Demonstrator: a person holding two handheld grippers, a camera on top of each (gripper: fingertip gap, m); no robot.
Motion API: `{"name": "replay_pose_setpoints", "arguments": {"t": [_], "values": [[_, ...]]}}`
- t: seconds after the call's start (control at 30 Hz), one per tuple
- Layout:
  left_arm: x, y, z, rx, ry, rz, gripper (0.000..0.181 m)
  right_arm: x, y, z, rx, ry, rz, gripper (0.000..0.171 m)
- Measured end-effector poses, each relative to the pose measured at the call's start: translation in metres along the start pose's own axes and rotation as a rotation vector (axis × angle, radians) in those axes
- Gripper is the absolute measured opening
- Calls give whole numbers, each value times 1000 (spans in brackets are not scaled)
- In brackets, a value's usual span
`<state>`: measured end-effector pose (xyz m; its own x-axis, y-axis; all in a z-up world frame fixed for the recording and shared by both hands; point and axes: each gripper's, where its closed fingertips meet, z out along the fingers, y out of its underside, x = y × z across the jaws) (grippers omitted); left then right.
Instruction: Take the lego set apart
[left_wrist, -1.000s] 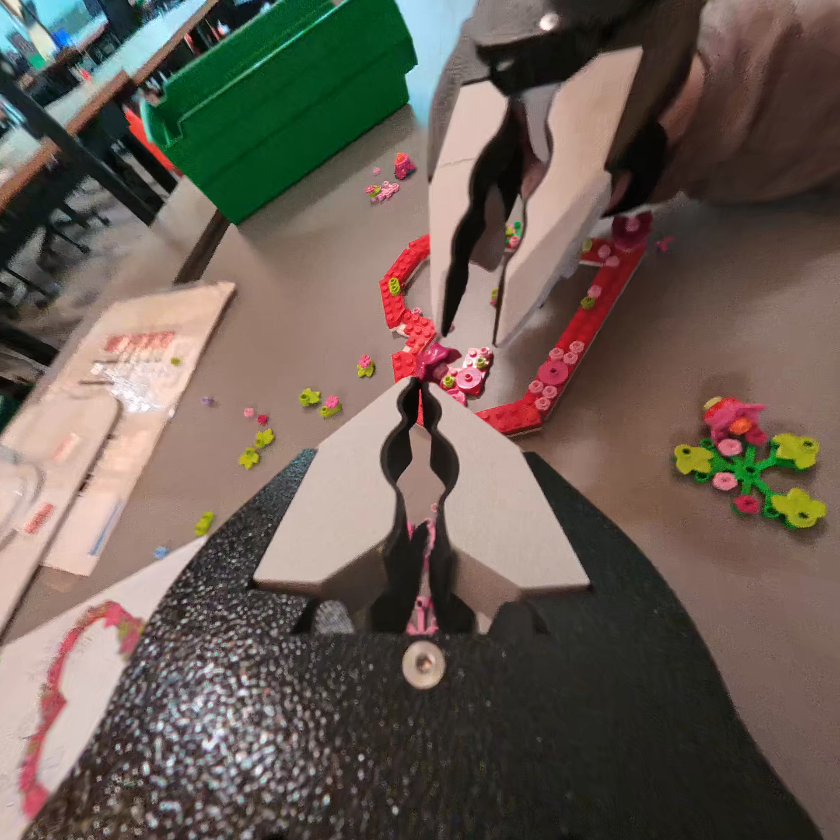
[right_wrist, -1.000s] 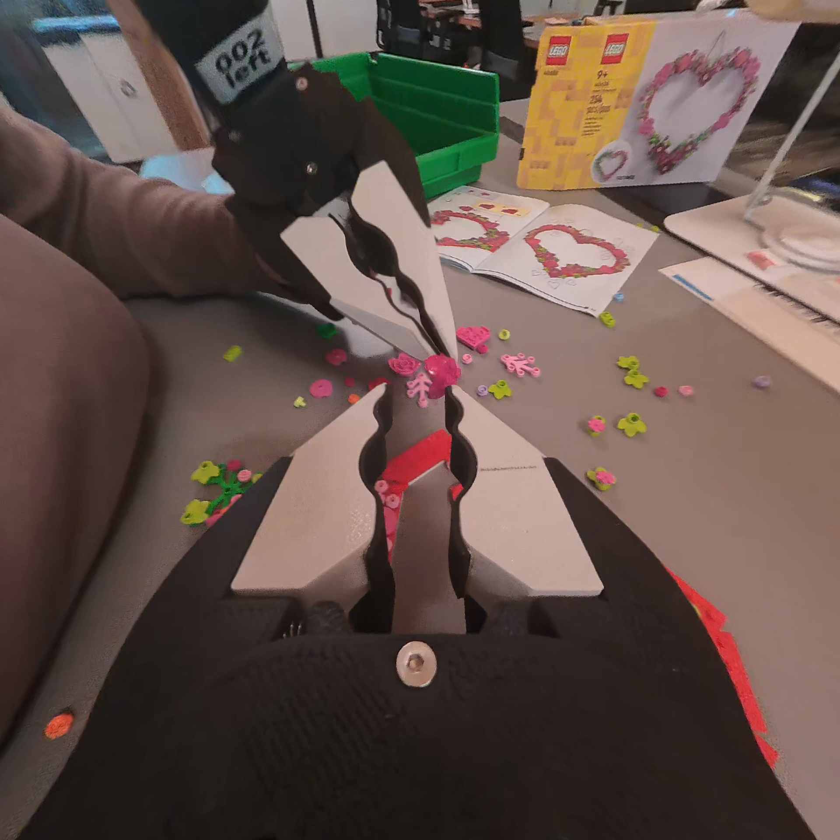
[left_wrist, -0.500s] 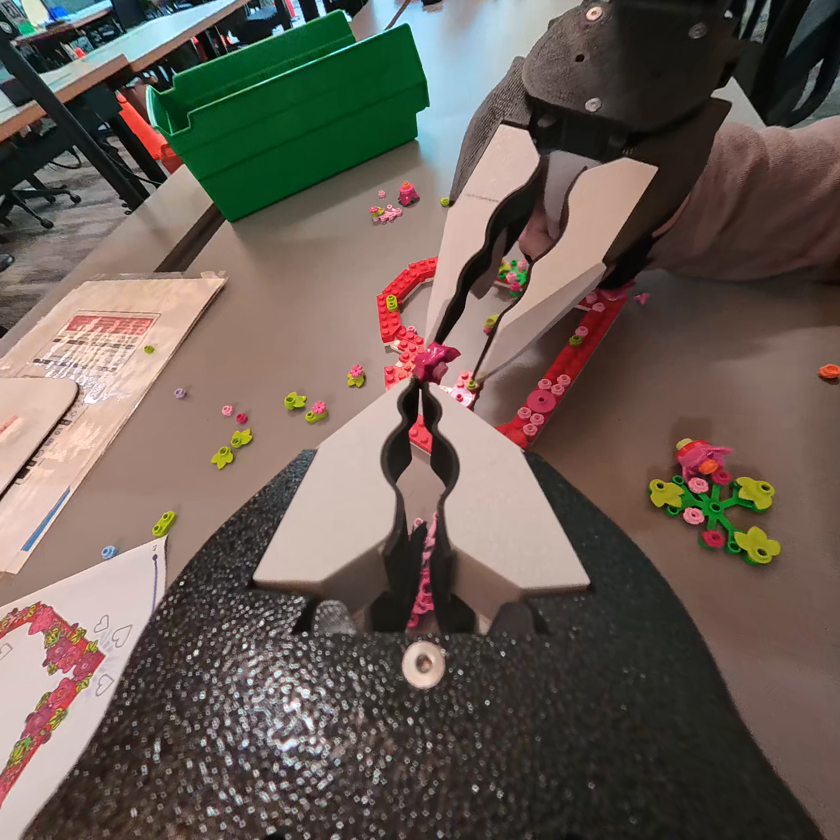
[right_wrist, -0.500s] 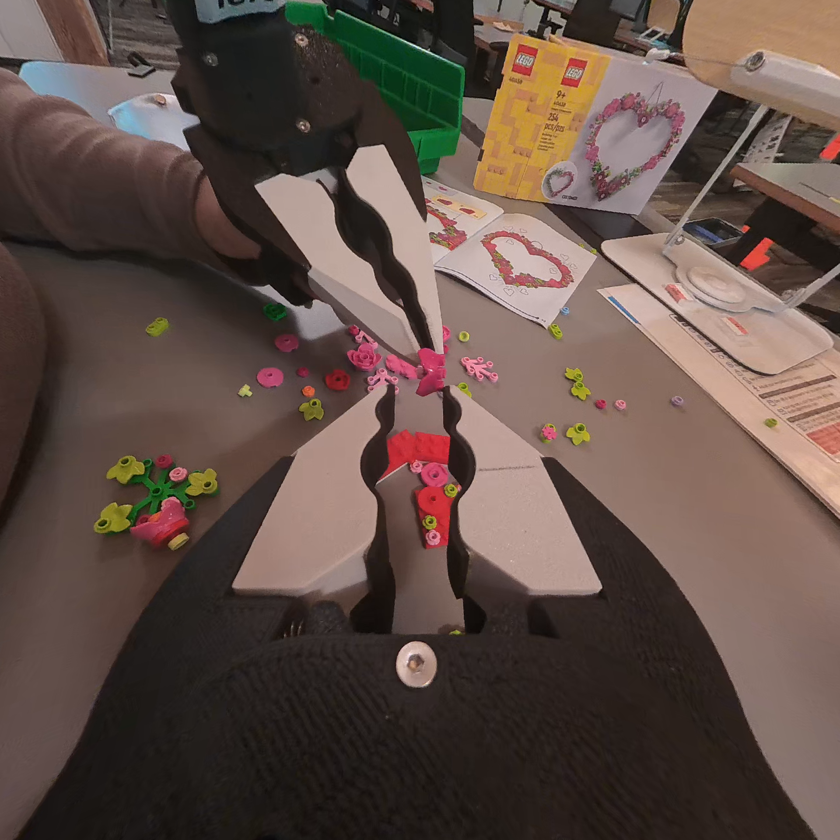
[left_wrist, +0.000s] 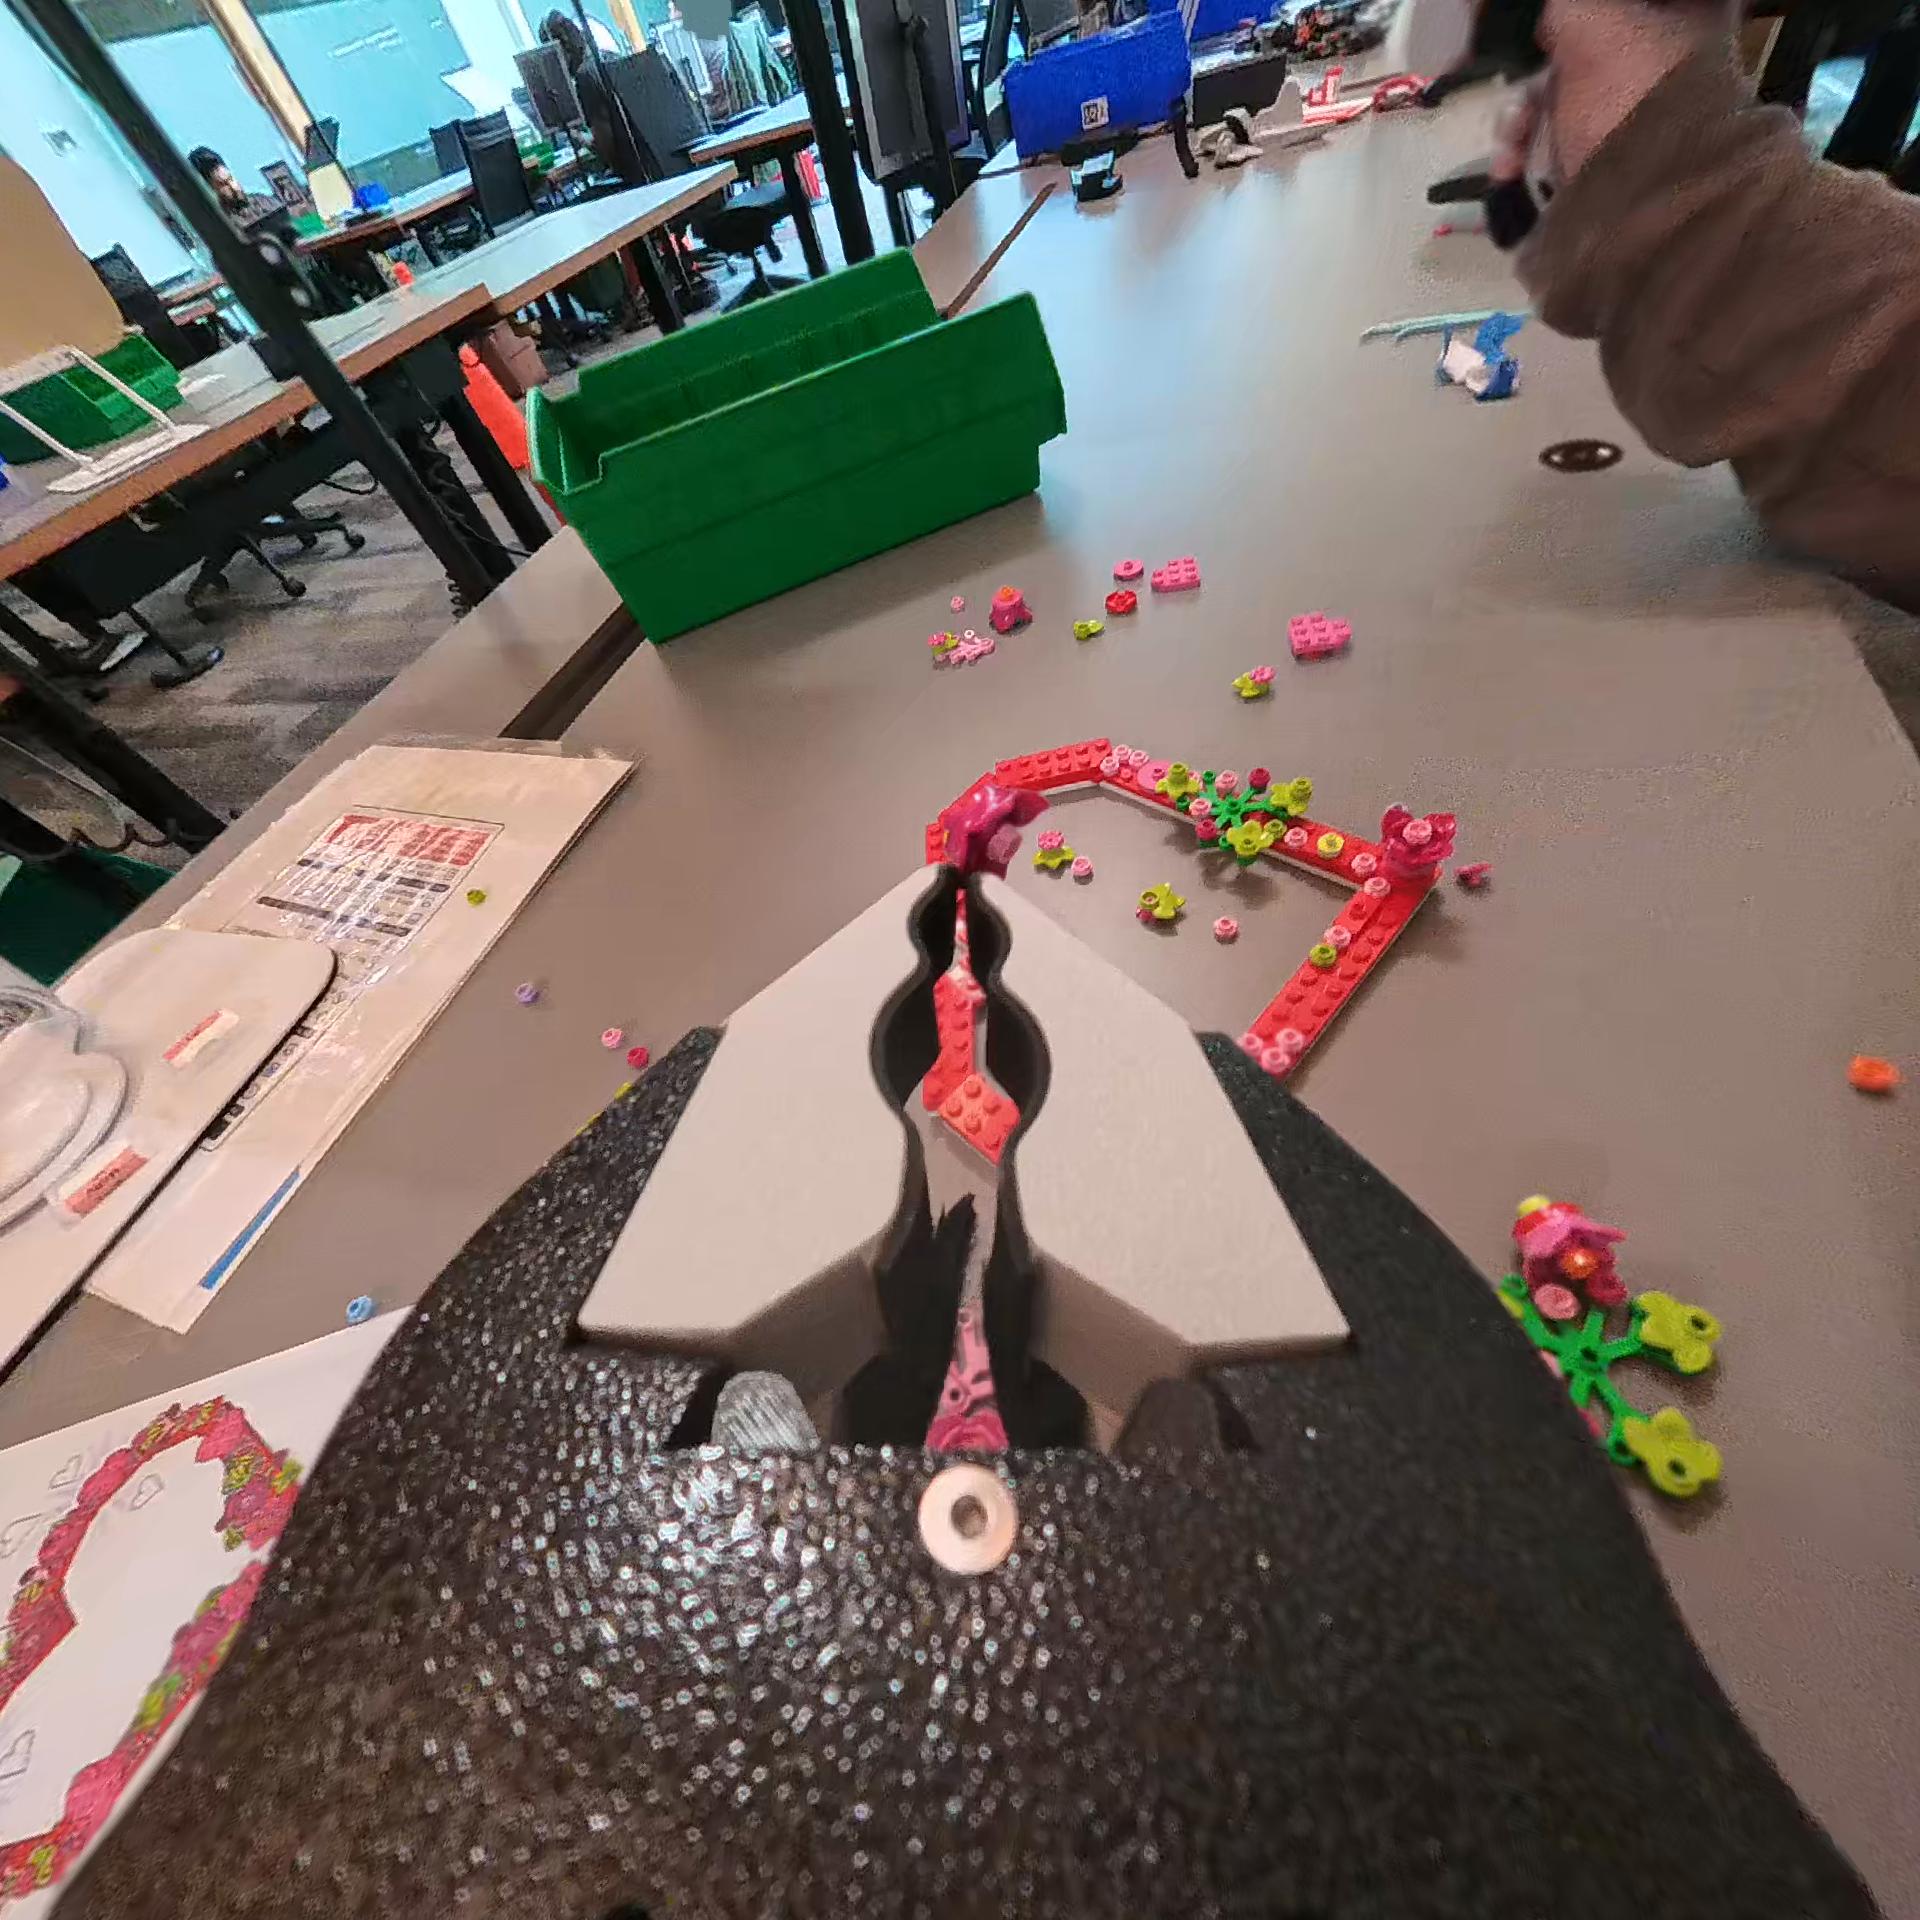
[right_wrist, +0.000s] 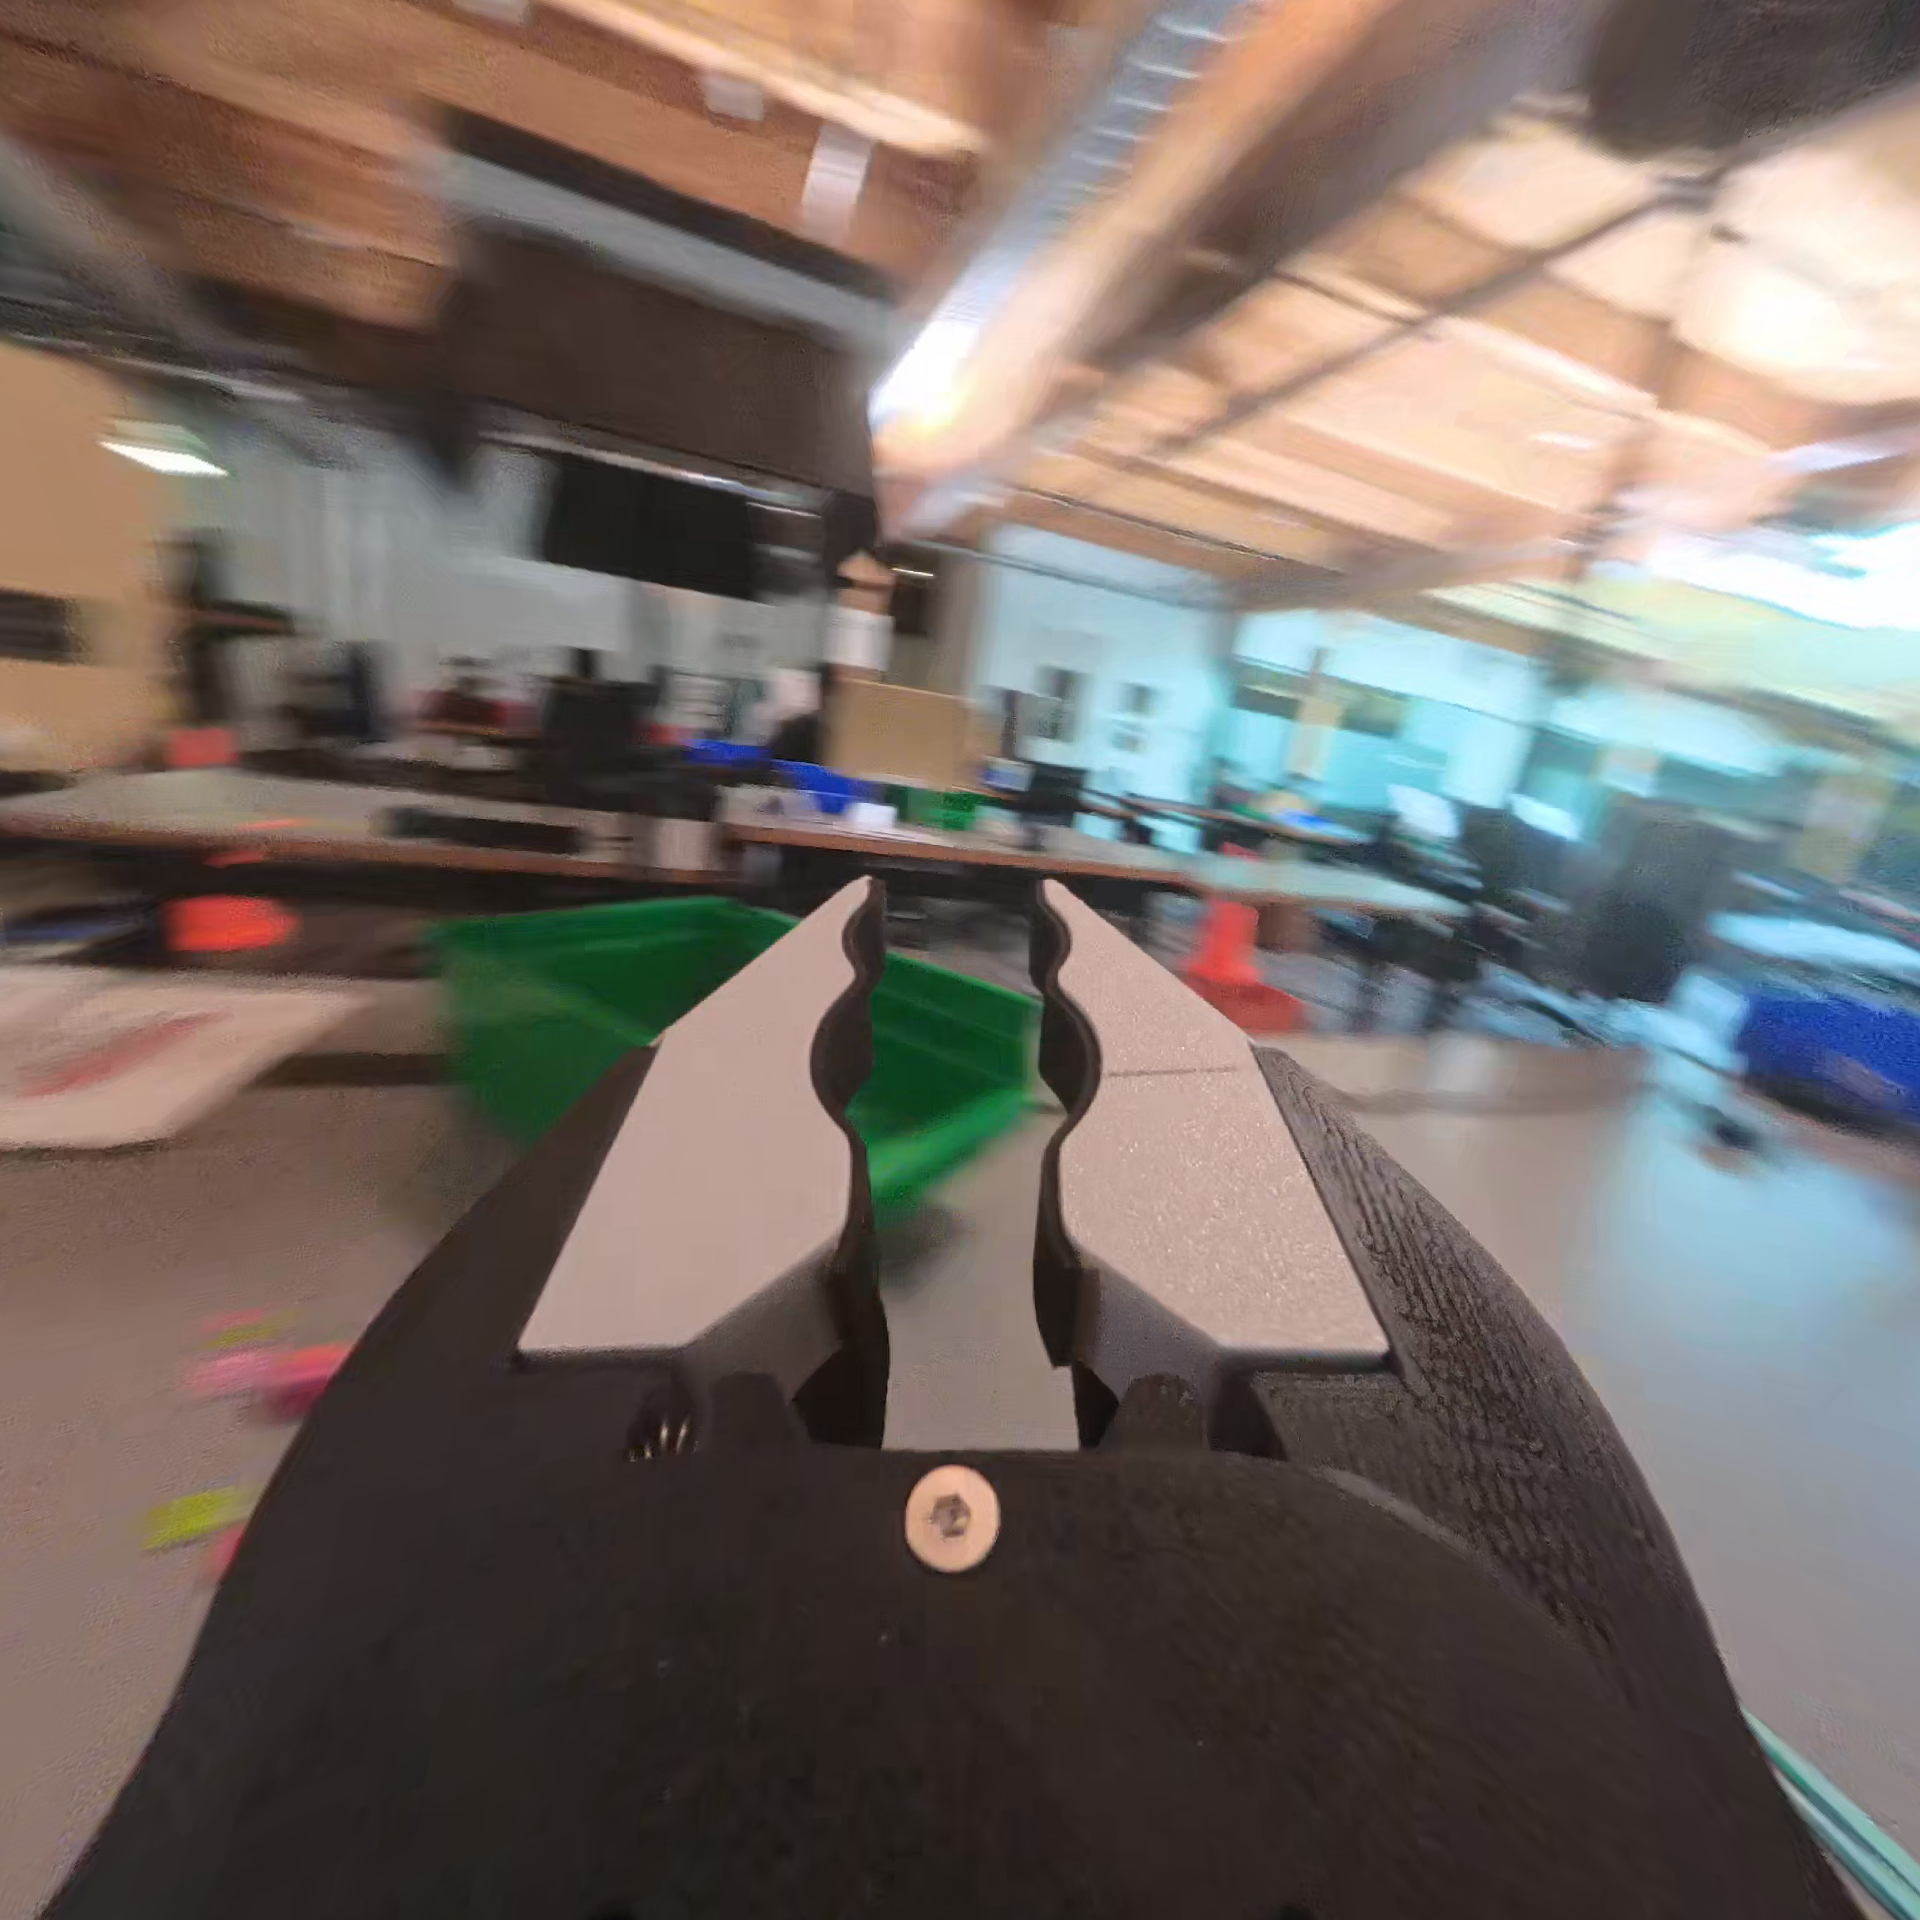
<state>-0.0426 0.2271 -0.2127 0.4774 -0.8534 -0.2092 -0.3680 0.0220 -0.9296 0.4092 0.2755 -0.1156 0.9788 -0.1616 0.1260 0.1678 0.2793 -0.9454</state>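
My left gripper (left_wrist: 961, 881) is shut on a magenta flower piece (left_wrist: 987, 826) at its fingertips and holds it above the table. A pale pink piece (left_wrist: 966, 1387) sits deep between the fingers near their base. The red heart-shaped lego frame (left_wrist: 1340, 977), with small flowers and leaves still on it, lies on the grey table just beyond and partly under the fingers. My right gripper (right_wrist: 956, 899) is open and empty. It is raised and points across the room; its view is blurred. A person's sleeve (left_wrist: 1714, 312) shows at the top right of the left wrist view.
A green bin (left_wrist: 800, 468) stands at the table's far left edge and also shows in the right wrist view (right_wrist: 540, 1018). A green-stemmed flower cluster (left_wrist: 1600, 1340) lies at right. Loose small pieces (left_wrist: 1317, 634) are scattered. A paper sheet (left_wrist: 395, 862) and an open booklet (left_wrist: 125, 1558) lie at left. One gripper's finger ends stand about 45 cm off the other's.
The right gripper has left the heart frame, opened wider and swung up and away fast. The left gripper has drawn back and up with the magenta flower in its tips.
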Motion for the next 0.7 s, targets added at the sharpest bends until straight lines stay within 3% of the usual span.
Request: {"name": "replay_pose_setpoints", "arguments": {"t": [0.1, 0.27, 0.37, 0.5, 0.63, 0.7], "values": [[-2, -10, 0, 9, -37, -46, 0, 152, 71, -24, -200, 335, -2, 26], [-17, -26, -6, 42, -164, -134, 0, 303, 186, -52, -589, 440, 163, 35], [-32, -36, -12, 95, -258, -211, 0, 344, 234, -44, -717, 397, 269, 42], [-45, -40, -9, 153, -318, -337, 0, 386, 284, -33, -869, 431, 219, 47], [-52, -46, 6, 196, -344, -421, 0, 429, 303, -23, -973, 484, 122, 45], [-54, -48, 16, 194, -350, -438, 0, 439, 303, -10, -954, 488, 154, 33]]}}
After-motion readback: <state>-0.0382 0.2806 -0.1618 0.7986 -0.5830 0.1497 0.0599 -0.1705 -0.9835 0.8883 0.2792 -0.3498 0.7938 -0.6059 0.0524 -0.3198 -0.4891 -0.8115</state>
